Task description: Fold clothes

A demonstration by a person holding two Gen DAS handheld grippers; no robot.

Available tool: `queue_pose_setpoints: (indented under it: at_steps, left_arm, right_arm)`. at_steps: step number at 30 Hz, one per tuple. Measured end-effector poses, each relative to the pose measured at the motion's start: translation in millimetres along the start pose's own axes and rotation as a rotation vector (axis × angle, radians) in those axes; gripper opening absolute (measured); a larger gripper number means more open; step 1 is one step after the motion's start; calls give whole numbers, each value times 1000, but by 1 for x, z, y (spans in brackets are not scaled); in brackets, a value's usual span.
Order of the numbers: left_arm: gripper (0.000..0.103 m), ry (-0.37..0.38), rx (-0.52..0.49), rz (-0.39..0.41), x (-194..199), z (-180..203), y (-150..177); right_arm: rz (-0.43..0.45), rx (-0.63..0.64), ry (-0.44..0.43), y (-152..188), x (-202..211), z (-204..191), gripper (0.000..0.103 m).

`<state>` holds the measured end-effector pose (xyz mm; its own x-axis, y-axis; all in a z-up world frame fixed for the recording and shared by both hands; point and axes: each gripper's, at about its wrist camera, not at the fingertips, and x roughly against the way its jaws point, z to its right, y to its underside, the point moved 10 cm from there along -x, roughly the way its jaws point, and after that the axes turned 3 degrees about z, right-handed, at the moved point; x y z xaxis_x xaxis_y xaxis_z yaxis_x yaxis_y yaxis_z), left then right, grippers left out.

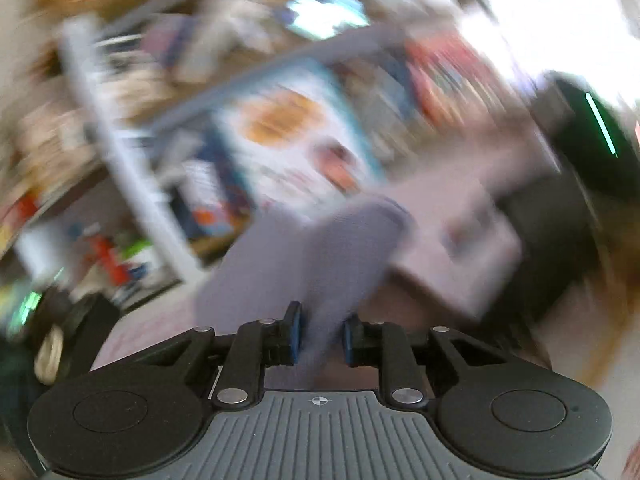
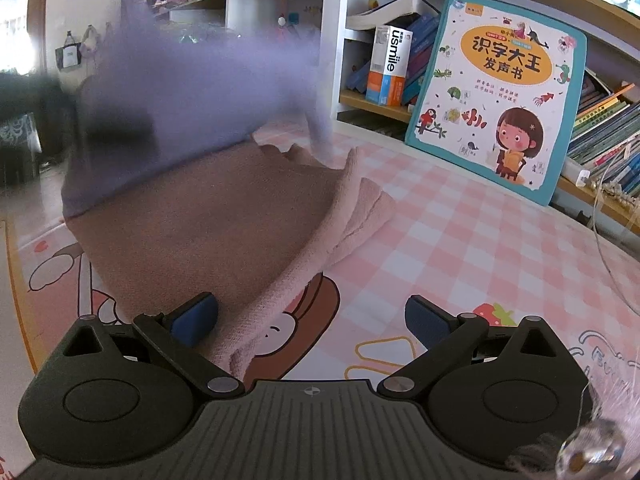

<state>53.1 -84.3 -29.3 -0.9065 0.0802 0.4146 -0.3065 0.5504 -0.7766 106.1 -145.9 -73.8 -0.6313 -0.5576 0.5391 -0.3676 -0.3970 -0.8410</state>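
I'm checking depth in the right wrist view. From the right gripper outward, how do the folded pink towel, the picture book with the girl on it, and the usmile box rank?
1. Folded pink towel: on the checked cloth, its near edge beside the left pad of the right gripper.
2. Picture book: upright, farther right, leaning on the shelf.
3. usmile box: farthest, inside the shelf.

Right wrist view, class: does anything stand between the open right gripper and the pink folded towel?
Nothing visible does. The right gripper hangs open with the pink folded towel edge already reaching between its fingers; the purple cloth lies beyond, over the towel's far side.
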Motion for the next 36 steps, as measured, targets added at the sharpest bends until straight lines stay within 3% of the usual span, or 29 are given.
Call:
queue_pose_setpoints:
  at_steps: [3, 10, 13, 17, 20, 23, 26, 28, 32, 36]
  left_arm:
    - [20, 4, -69, -37, -9, 15, 11]
    - [25, 59, 63, -34, -6, 4, 11]
    - [45, 89, 29, -33, -4, 13, 10]
    - [54, 123, 12, -19, 4, 14, 13]
    - [74, 186, 78, -2, 16, 9, 16]
    - [83, 228, 169, 70, 40, -2, 12]
    - [95, 185, 258, 167, 56, -32, 4]
    - [98, 122, 308, 210, 57, -57, 1]
    - [99, 13, 351, 197, 38, -91, 6]
    - [99, 77, 393, 172, 16, -92, 13]
  right_arm:
    - [-10, -35, -9, 1, -1, 4, 100]
    - [-25, -76, -41, 1, -4, 9, 100]
    - [-20, -82, -44, 1, -3, 9, 100]
    - [-26, -147, -74, 7, 5, 17, 100]
    - [-20, -244, -105, 10, 21, 25, 100]
    - [11, -342, -122, 7, 39, 33, 100]
    - [68, -440, -154, -5, 53, 37, 100]
    - [107, -521, -192, -16, 57, 37, 94]
    - [151, -604, -252, -39, 55, 29, 66]
    - [175, -606, -225, -55, 54, 27, 63]
